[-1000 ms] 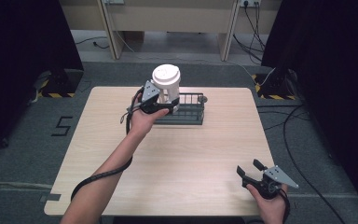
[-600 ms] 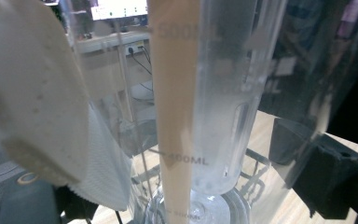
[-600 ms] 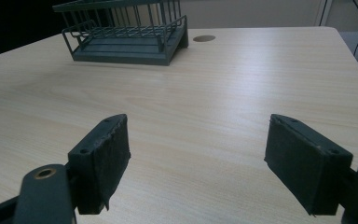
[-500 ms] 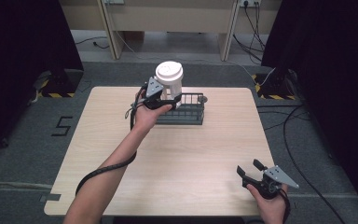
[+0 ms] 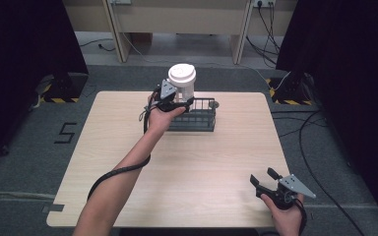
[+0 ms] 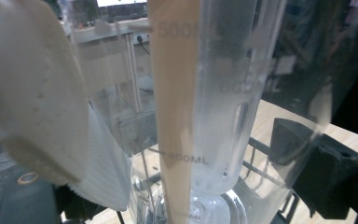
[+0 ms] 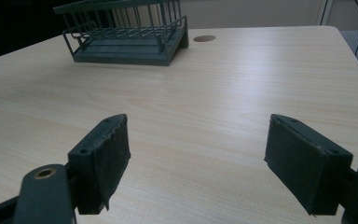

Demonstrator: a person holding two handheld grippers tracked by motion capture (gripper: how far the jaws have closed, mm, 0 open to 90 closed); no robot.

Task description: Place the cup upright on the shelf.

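Table (image 5: pixel 128 162): light wood, bare along the whole left side, nothing between its left edge and the person's left forearm, which runs up from the bottom edge with the gripper cable coiled around it. Left gripper (image 5: pixel 174 101) is up over the left end of the dark wire rack (image 5: pixel 199 118), clamped on a clear measuring jug with a white lid (image 5: pixel 181 81). Jug is held upright and sits above the rack's top rail, not inside it; whether its base touches the rail, can't tell from the high view. In the left gripper view the jug wall (image 6: pixel 223 93) is right against the lens, printed marks 500ML and 400ML readable, rack wires visible through the plastic below. One black pad (image 6: pixel 303 158) presses on the jug's right side; the other side is masked by a white blurred shape (image 6: pixel 37 93), can't identify it.

Rack stands at the far middle of the table, long side across. Just beside its right end there's a small round hole (image 5: pixel 215 104) in the tabletop. In the right gripper view the rack (image 7: pixel 130 35) looks empty on its floor.

Right gripper (image 5: pixel 268 189) is well apart from all that, at the near right corner of the table, jaws spread wide, holding nothing. Right gripper view: both pads (image 7: pixel 102 158) hover just over bare wood, open tabletop between them and the rack.

Off-table: black curtains both sides, cables on the floor right.
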